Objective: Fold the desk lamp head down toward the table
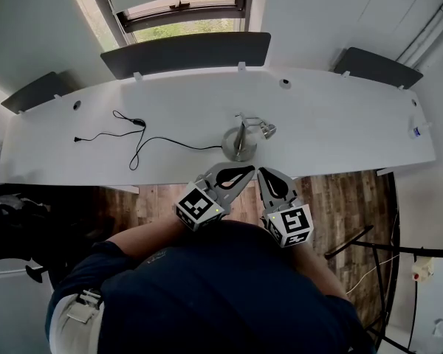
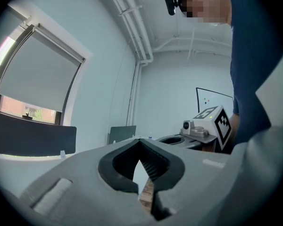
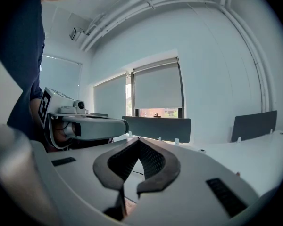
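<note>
The long white desk (image 1: 340, 124) held a small lamp (image 1: 240, 142) near its front edge, with its cord (image 1: 144, 142) trailing left. The left tool (image 1: 247, 171) and right tool (image 1: 266, 174) were both pressed together, holding nothing, just short of the lamp. A hard push might tip the whole lamp over.

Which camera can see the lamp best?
The head view. It looks down on the whole lamp: round base, arm and head, standing near the front edge of the white table, with its cord trailing left. Both gripper views look across the room and show no lamp.
</note>
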The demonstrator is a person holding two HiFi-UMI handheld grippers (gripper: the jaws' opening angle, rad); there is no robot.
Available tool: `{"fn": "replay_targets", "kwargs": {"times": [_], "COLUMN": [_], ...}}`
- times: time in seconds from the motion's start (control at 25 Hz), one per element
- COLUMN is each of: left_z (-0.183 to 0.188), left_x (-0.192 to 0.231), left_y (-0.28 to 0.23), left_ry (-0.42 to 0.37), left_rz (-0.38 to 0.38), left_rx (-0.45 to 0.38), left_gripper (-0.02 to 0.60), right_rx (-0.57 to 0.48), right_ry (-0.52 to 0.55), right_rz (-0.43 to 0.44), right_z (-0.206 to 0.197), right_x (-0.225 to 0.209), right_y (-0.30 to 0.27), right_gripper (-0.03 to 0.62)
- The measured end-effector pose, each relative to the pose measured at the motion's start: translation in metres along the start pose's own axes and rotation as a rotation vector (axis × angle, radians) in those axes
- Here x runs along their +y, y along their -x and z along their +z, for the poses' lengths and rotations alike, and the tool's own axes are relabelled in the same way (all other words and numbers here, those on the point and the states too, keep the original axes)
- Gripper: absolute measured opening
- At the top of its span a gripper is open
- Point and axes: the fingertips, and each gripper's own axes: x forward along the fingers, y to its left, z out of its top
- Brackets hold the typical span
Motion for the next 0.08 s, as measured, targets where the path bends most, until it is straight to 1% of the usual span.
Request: {"fn": "replay_targets", "kwargs": {"times": [0.08], "left_z": [-0.0001], "left_x": [0.0008], "left_y": [0.0011], "left_ry": [0.005], "left_rz": [0.002], "left_rx": [-0.003], "left_gripper": [0.006], "right_rx": [0.001], "right_ry": [0.002], "right_rz": [0.002], "right_z": [-0.0006], "right_x": [0.0017], "right_y": [-0.0007], "right_gripper": [0.011]}}
